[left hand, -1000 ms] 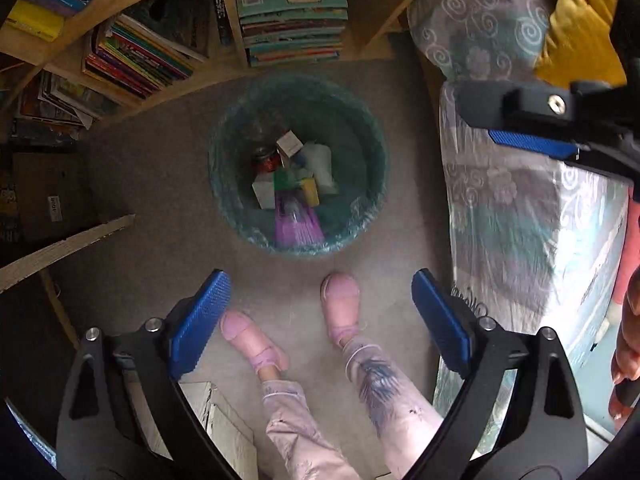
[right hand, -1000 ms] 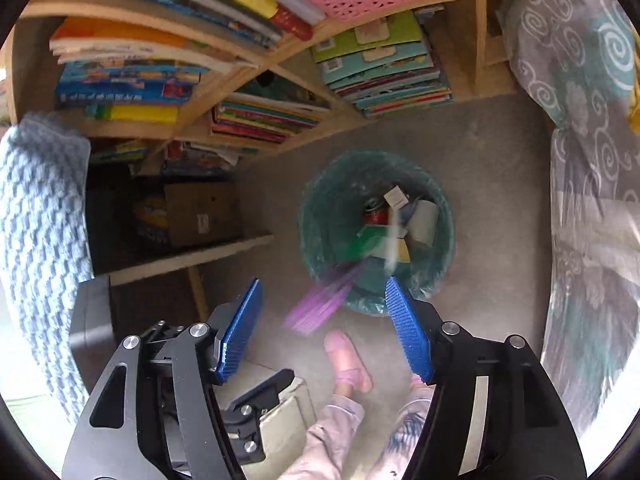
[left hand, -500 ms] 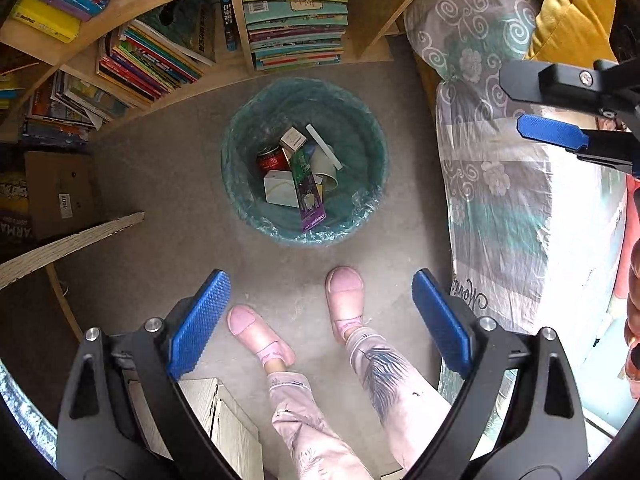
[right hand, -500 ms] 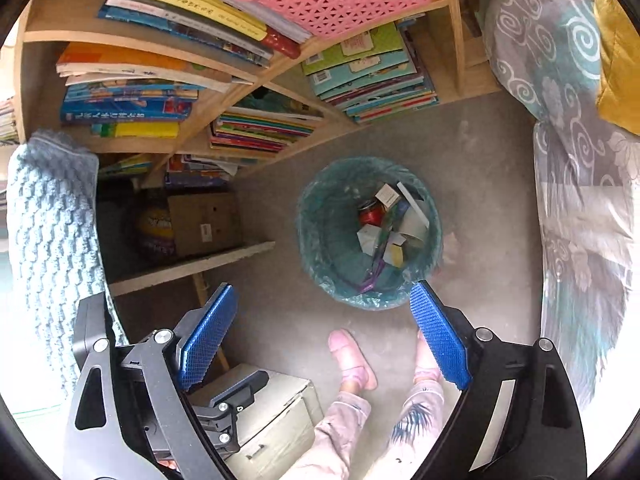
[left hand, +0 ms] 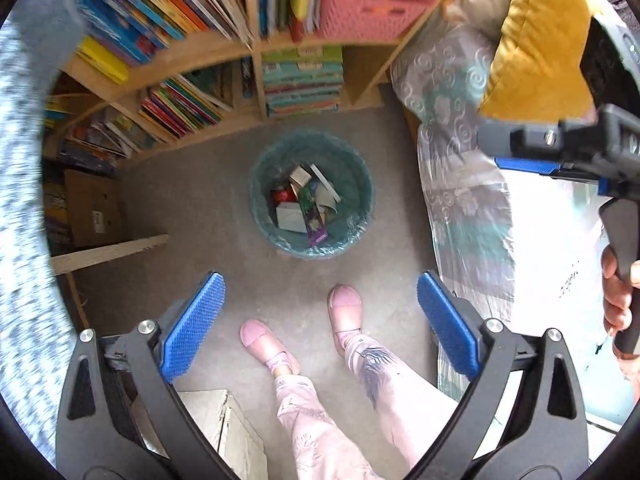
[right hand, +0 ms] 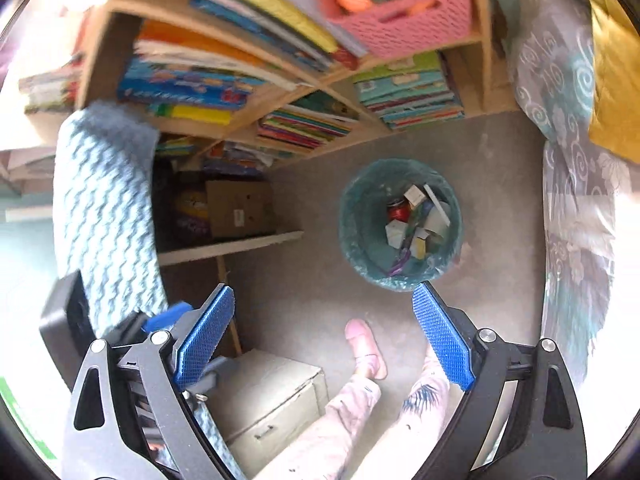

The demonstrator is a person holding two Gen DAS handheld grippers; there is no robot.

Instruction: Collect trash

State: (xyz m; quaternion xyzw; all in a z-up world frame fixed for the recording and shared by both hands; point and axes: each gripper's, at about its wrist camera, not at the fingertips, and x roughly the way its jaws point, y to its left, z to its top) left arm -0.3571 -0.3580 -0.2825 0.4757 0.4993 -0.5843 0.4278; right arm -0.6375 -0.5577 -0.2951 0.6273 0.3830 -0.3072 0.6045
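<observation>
Grippers hung high, pointing down: the left gripper [left hand: 320,320] and right gripper [right hand: 322,334] both gaped wide, holding nothing. At frame centre, the round teal-lined trash bin [left hand: 356,184] held cartons and a purple wrapper [left hand: 316,222], bare grey floor [left hand: 192,200] around it.

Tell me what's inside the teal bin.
Inside the teal bin: a red can, a white carton, a purple-ended wrapper, a small box and white card pieces. Anything beneath that pile is covered.
</observation>
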